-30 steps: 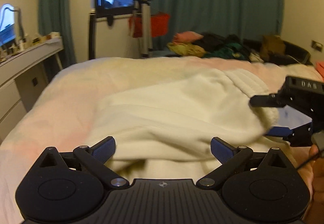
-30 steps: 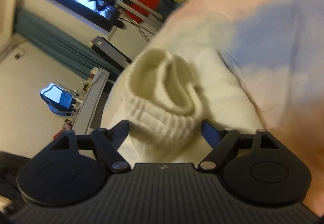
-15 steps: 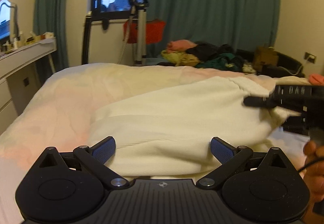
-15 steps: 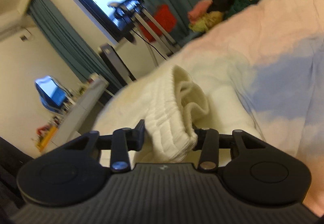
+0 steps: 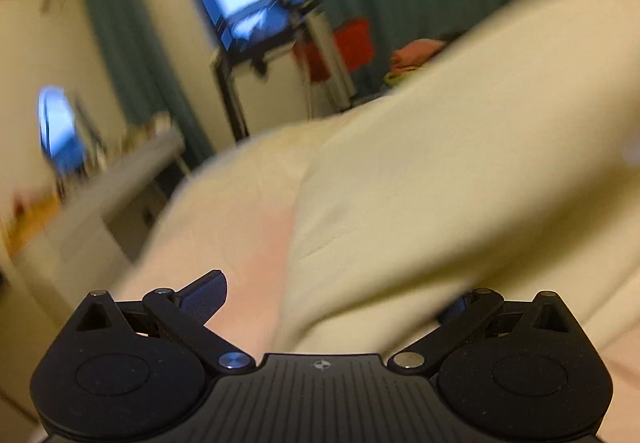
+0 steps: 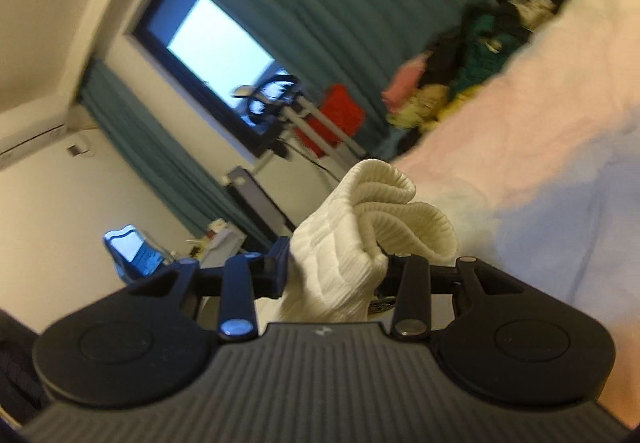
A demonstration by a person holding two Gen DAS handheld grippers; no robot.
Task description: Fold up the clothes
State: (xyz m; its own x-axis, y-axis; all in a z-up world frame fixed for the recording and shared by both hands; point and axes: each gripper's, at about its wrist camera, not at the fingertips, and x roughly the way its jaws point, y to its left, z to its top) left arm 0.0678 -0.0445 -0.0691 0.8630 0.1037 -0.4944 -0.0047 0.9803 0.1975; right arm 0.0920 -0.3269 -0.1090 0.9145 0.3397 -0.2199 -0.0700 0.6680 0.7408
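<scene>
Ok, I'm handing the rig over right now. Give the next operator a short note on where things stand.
Right gripper: shut on the ribbed cuff of the cream sweater, raised above the bed.
Left gripper: open, holding nothing; the cream sweater drapes across its right finger. This view is motion-blurred.
Done: one end of the sweater is gripped and lifted.
Left: no finished fold shows. Probably take a second hold with the left gripper, then lay the sweater flat and fold it.

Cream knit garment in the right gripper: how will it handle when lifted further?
Likely floppy: the cream knit garment bunches into soft folds where the right gripper pinches its ribbed cuff. Probably bulky but light; in the left wrist view it drapes across the bed. The ribbed texture should resist slipping, though it may stretch.
</scene>
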